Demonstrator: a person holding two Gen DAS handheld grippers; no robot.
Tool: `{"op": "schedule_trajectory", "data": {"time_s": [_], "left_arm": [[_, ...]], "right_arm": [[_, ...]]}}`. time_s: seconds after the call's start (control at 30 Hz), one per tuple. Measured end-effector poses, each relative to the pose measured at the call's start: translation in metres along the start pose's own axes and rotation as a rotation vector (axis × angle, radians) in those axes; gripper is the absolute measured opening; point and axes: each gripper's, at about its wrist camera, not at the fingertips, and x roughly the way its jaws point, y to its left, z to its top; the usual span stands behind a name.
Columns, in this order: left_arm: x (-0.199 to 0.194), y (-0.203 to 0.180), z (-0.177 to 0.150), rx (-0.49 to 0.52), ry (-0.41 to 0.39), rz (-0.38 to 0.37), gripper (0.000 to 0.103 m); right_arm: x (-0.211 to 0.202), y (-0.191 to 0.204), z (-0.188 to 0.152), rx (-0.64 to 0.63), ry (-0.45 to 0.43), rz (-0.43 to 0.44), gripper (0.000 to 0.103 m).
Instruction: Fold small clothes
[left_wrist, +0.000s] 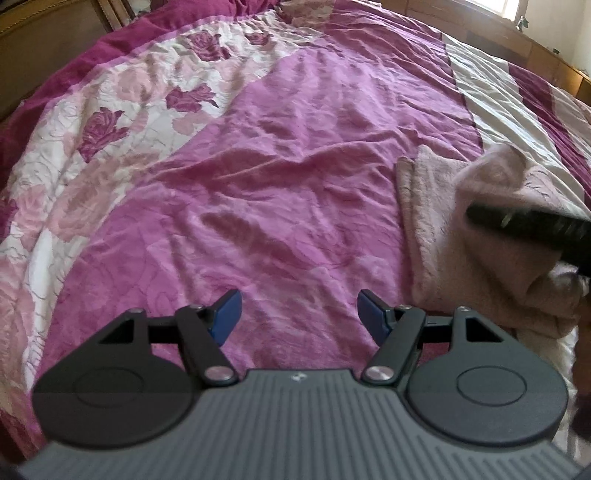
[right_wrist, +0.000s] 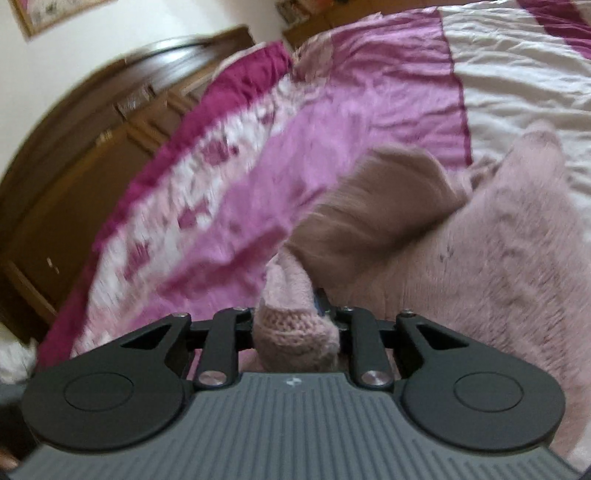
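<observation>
Pink fuzzy garment (right_wrist: 498, 251) lies on the bed's purple quilt (left_wrist: 280, 177), knit cuff clamped in right tongs (right_wrist: 295, 325). Left tongs (left_wrist: 297, 314) spread wide, holding nothing, above quilt, left of garment.

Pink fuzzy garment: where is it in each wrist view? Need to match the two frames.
Left wrist view: pink fuzzy garment lies at the right edge on the bedspread, partly behind the right gripper's dark body; the open left gripper is clear of it.
Right wrist view: pink fuzzy garment fills the lower right, its knit cuff clamped in the right gripper.
Shared landmark: purple satin bedspread panel.
</observation>
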Motion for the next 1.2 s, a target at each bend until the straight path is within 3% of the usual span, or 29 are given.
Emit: {"op": "schedule_trajectory", "data": {"time_s": [0.07,0.13,0.23,0.5,0.63,0.9,0.93,1.0,1.03,1.13,1.2], "left_arm": [[0.000,0.003,0.003,-0.004,-0.006,-0.003,0.071],[0.002,0.004,0.008,-0.015,-0.009,-0.018,0.071],[0.003,0.002,0.018,-0.031,-0.021,-0.054,0.071],[0.011,-0.031,0.042,-0.024,-0.067,-0.199,0.071],[0.030,-0.054,0.053,-0.004,-0.072,-0.268,0.071],[0.086,-0.099,0.071,0.060,-0.068,-0.270,0.069],[0.093,-0.100,0.073,0.043,-0.061,-0.279,0.066],[0.102,-0.103,0.077,0.016,-0.061,-0.319,0.026],[0.104,-0.104,0.079,0.014,-0.065,-0.317,0.018],[0.098,-0.108,0.087,0.038,-0.133,-0.321,0.014],[0.091,-0.112,0.092,0.083,-0.219,-0.268,0.013]], "right_arm": [[0.007,0.009,-0.008,-0.033,0.010,-0.010,0.039],[0.006,0.014,-0.012,-0.068,0.016,0.010,0.058],[-0.002,0.023,-0.013,-0.087,0.020,0.045,0.068],[-0.064,0.011,-0.011,-0.025,-0.050,0.058,0.072],[-0.094,-0.011,-0.009,0.015,-0.112,-0.023,0.073],[-0.124,-0.061,-0.012,0.076,-0.196,-0.202,0.073],[-0.124,-0.067,-0.014,0.084,-0.193,-0.214,0.073],[-0.121,-0.076,-0.019,0.103,-0.186,-0.229,0.073],[-0.119,-0.080,-0.021,0.114,-0.179,-0.232,0.073],[-0.112,-0.086,-0.026,0.141,-0.161,-0.225,0.073],[-0.109,-0.081,-0.028,0.117,-0.168,-0.221,0.073]]}}
